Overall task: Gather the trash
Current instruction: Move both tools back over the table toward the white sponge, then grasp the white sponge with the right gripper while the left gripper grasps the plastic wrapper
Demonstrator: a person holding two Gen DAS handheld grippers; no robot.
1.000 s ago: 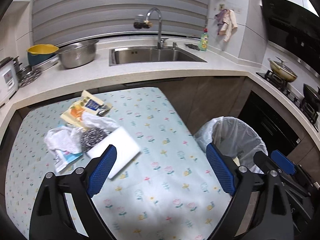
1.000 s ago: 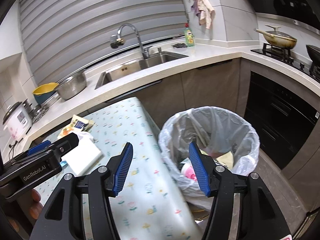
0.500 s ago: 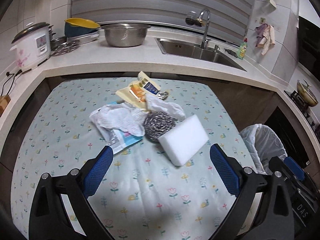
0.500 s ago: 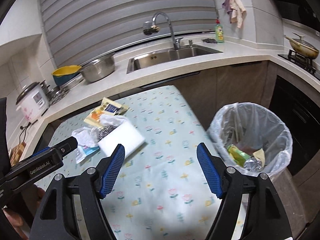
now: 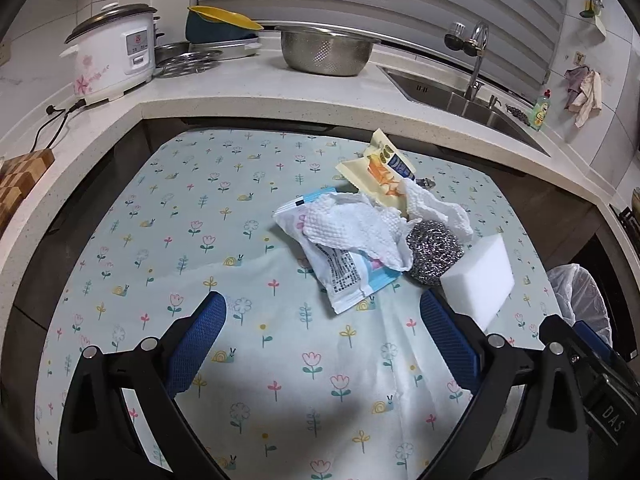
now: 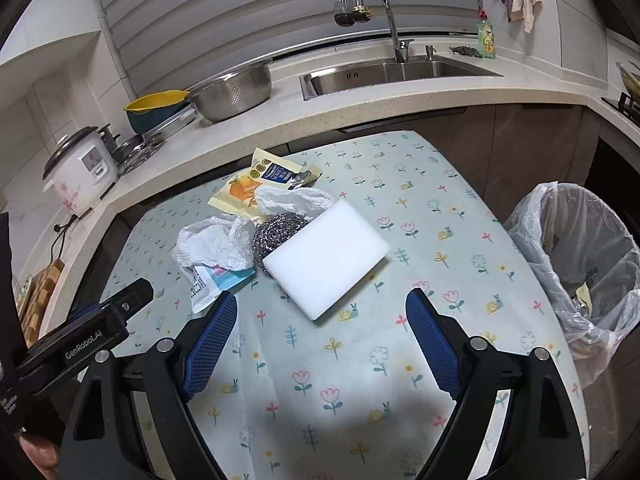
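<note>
A pile lies on the flowered tablecloth [image 5: 200, 240]: a crumpled white paper towel [image 5: 352, 228], a blue-white wrapper [image 5: 344, 276], a yellow snack packet [image 5: 380, 176], a steel scourer [image 5: 434, 256] and a white sponge block [image 5: 480, 280]. The right wrist view shows the same towel [image 6: 216, 244], wrapper [image 6: 208, 284], packet [image 6: 256, 184], scourer [image 6: 276, 236] and sponge [image 6: 328, 256]. My left gripper [image 5: 324, 344] is open and empty, just short of the wrapper. My right gripper [image 6: 320, 344] is open and empty, just short of the sponge. The lined trash bin [image 6: 576, 256] stands right of the table.
A counter wraps the table's far side with a rice cooker [image 5: 112, 52], steel colander [image 5: 326, 50], yellow bowl [image 5: 220, 24] and sink [image 6: 400, 70]. A wooden board [image 5: 20, 176] lies at left. The bin also shows in the left wrist view [image 5: 580, 300].
Both grippers have swung left from the trash bin to face the pile on the table and come closer to it. Both stay open and empty.
</note>
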